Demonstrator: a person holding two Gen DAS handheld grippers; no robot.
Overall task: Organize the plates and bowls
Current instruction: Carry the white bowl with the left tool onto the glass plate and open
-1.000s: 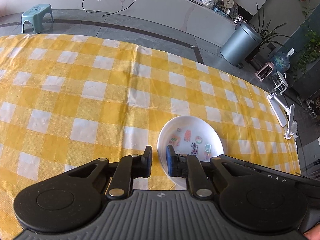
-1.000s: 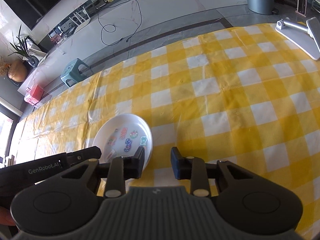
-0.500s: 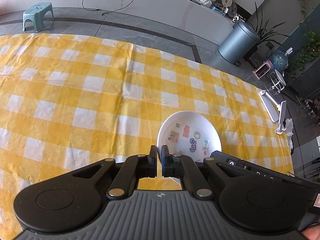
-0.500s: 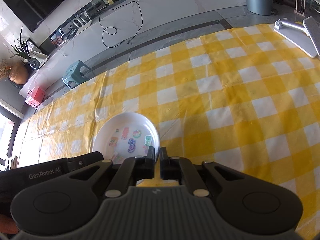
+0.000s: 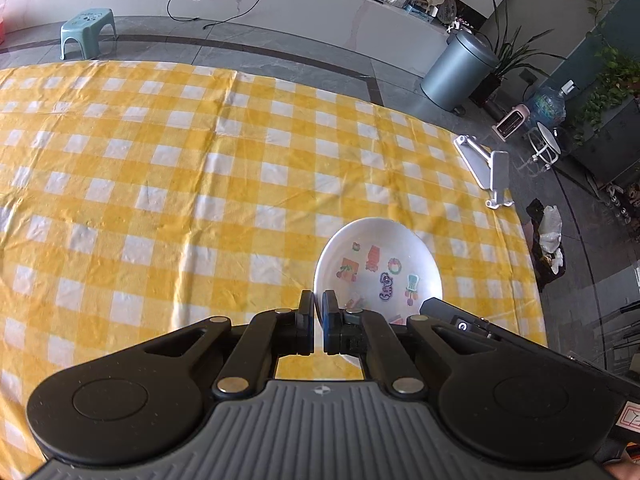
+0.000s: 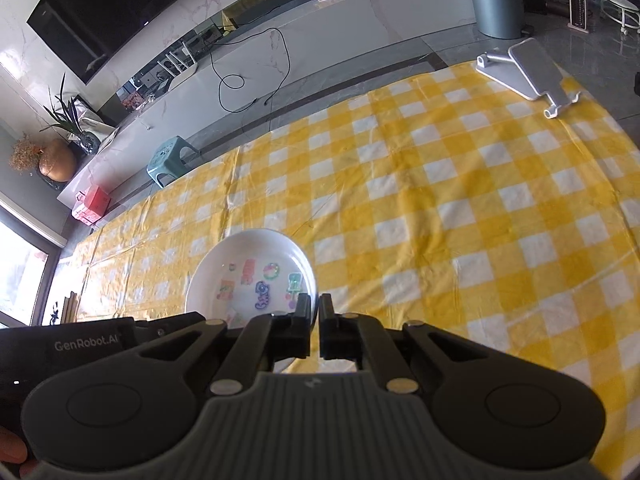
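White bowl (image 5: 378, 264) (image 6: 251, 276), cartoon stickers on its inner floor, sits on the yellow-and-white checked cloth (image 5: 180, 184) (image 6: 460, 208) covering the bench. Both tongs meet it at the near rim, one on each side.

Left tongs (image 5: 318, 322): fingers drawn nearly together, only a thin gap, pinching the bowl's rim, which shows between the tips on the bowl's left edge.

Right tongs (image 6: 314, 326): fingers likewise drawn nearly together on the bowl's right rim, one finger inside the wall, one outside.

Beyond the bowl, cloth lies wrinkled. Grey folding stand (image 5: 486, 170) (image 6: 524, 74) rests at the cloth's far corner, well apart from the bowl. Off the bench: teal stool (image 5: 88, 30) (image 6: 172, 160) on the floor, grey bin (image 5: 460, 70) further round, black cable (image 6: 256, 76) trailing down a pale marble ledge.
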